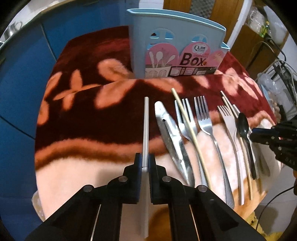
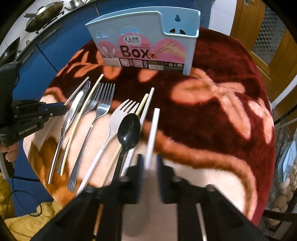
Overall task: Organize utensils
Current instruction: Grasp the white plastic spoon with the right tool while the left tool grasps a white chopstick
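My left gripper (image 1: 145, 161) is shut on a grey chopstick (image 1: 145, 128) that points toward the blue utensil box (image 1: 178, 48). My right gripper (image 2: 149, 163) is closing around a white chopstick (image 2: 153, 133), which looks blurred between the pads; the grip is unclear. On the cloth lie metal tongs (image 1: 170, 137), two steel forks (image 1: 204, 118), a beige chopstick (image 1: 191, 133), a white plastic fork (image 2: 115, 126) and a black spoon (image 2: 129, 131). The box also shows in the right wrist view (image 2: 144, 40). The left gripper appears at the left of the right wrist view (image 2: 57, 109).
The round table carries a dark red floral blanket (image 1: 92, 115). Blue cabinets (image 1: 22, 77) stand behind. Woks (image 2: 42, 14) sit on the counter at the far left. Eggs (image 2: 285, 187) and cables lie to the right of the table.
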Motion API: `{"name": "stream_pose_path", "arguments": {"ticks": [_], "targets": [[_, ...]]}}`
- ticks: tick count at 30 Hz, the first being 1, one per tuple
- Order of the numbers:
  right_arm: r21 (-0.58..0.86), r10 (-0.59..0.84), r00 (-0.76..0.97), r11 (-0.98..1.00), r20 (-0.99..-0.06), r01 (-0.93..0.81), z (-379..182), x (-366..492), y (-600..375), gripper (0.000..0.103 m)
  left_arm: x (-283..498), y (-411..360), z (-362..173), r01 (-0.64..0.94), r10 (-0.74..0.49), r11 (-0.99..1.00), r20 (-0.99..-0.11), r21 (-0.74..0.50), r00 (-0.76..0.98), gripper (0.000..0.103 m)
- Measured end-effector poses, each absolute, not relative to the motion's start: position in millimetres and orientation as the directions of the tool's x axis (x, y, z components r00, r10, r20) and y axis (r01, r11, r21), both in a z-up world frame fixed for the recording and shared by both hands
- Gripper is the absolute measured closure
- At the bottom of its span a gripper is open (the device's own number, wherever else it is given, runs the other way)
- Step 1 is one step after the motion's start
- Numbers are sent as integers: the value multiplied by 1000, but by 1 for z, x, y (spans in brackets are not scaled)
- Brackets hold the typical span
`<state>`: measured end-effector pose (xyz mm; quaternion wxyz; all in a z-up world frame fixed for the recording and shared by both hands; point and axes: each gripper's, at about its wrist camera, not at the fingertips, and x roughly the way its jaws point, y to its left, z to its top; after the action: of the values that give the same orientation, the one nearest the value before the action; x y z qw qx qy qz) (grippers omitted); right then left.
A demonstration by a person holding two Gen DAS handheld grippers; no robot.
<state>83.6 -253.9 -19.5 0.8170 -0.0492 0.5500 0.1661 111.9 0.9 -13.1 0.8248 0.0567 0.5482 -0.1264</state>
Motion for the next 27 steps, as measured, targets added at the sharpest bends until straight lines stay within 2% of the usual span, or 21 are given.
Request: {"name": "stream_pose_path", "arguments": {"ticks": [8,18,25,27], "targets": [[93,189,307,949,-933,-301,-20,84,-264,95,107,12,-16,259,-124,965,-944,-43,305,96],[69,142,218,947,-965,-313,-23,106,-251,94,140,-11,-19,311,-56,950,-971,20,231,87],[47,118,192,939,-974,-341,-29,126,-238,91,158,-29,-22,325,-28,945,-977,44,213,87],[49,124,200,938,-972,-343,-29,129,-237,91,157,-39,-23,334,-26,941,-970,58,241,92]]}}
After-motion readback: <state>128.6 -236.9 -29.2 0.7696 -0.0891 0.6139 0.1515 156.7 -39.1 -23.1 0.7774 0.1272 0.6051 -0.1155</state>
